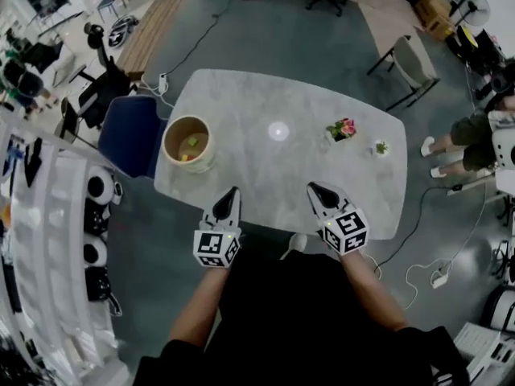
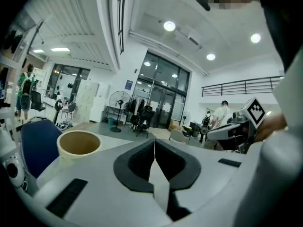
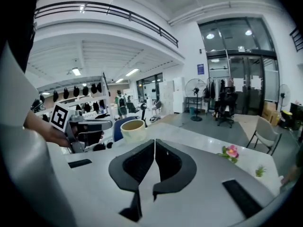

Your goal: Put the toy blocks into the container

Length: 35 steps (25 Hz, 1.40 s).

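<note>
Both tools sit at the lower edge of the table, low in the head view. My left gripper has its jaws pressed together with nothing between them. The right gripper is the same, tips meeting on empty air.

The container stands upright, mouth up, near the table's left end. In the head view it is above and to the left of the left gripper, and well apart from the right one. So the left hand is the nearer one. In the left gripper view the container sits left of the jaws, so any move there means swinging left. It is round, so it has no long axis to line up with.

Count: one container, with what look like two blocks inside it, a greenish-yellow piece and a yellow one by the near wall; I can't be sure of more. I see no loose block on the tabletop. Toward the right of the table stand one pink flower sprig and one small green plant. I judge the loading is done or close to it.
</note>
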Each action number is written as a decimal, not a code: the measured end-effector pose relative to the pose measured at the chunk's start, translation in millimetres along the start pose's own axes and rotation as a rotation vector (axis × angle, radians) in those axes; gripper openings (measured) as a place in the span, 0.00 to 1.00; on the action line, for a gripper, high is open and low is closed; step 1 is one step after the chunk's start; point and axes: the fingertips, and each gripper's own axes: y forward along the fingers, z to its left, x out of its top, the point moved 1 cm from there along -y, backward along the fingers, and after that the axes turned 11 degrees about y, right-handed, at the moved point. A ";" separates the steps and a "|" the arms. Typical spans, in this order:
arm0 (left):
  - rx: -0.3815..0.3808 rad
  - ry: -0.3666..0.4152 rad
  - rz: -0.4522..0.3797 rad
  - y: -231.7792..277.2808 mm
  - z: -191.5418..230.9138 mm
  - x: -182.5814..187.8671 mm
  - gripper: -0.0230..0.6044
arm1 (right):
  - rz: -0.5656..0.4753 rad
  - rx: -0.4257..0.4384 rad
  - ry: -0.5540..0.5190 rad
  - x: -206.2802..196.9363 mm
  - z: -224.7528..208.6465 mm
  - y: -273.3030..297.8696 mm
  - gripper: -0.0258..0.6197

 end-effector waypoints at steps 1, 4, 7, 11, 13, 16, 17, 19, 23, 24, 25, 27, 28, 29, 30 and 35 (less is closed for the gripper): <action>-0.016 0.010 -0.008 11.5 -18.3 6.3 0.05 | -0.025 -0.029 0.010 2.7 -18.9 -17.7 0.05; -0.031 0.059 -0.023 36.4 -76.5 25.7 0.05 | -0.102 -0.094 0.064 12.7 -68.2 -73.0 0.05; -0.058 0.096 -0.055 56.2 -138.0 42.7 0.05 | -0.198 -0.159 0.116 22.7 -110.7 -127.6 0.05; -0.110 0.102 -0.065 77.1 -200.2 54.6 0.05 | -0.265 -0.241 0.115 16.8 -155.0 -177.3 0.05; -0.133 0.120 -0.068 83.8 -220.4 59.8 0.05 | -0.274 -0.269 0.116 9.4 -170.1 -194.4 0.04; -0.158 0.155 -0.069 90.4 -240.5 66.8 0.04 | -0.286 -0.308 0.125 0.7 -185.9 -215.1 0.04; -0.165 0.165 -0.068 91.2 -245.4 67.7 0.04 | -0.293 -0.318 0.131 -1.9 -188.9 -220.9 0.04; -0.176 0.180 -0.064 92.4 -251.7 67.0 0.04 | -0.304 -0.332 0.140 -7.2 -192.1 -228.5 0.04; -0.175 0.177 -0.058 94.4 -257.3 65.5 0.04 | -0.308 -0.336 0.144 -11.2 -194.9 -230.9 0.04; -0.178 0.176 -0.055 93.7 -259.3 65.9 0.04 | -0.308 -0.337 0.143 -10.1 -194.0 -232.1 0.04; -0.183 0.175 -0.052 93.0 -261.4 66.2 0.04 | -0.311 -0.340 0.142 -8.4 -192.6 -233.8 0.04; -0.199 0.172 -0.047 92.0 -263.3 66.4 0.04 | -0.327 -0.350 0.147 -4.2 -189.1 -236.6 0.04; -0.208 0.170 -0.048 91.5 -262.4 66.8 0.04 | -0.335 -0.356 0.150 -2.4 -186.9 -236.4 0.04; -0.217 0.167 -0.052 90.4 -260.1 67.5 0.04 | -0.339 -0.361 0.153 -1.0 -183.8 -235.0 0.04; -0.224 0.162 -0.057 88.6 -256.5 68.8 0.04 | -0.342 -0.365 0.155 0.3 -179.8 -232.9 0.04; -0.217 0.159 -0.066 78.9 -235.6 79.1 0.04 | -0.337 -0.363 0.143 11.3 -160.6 -221.4 0.04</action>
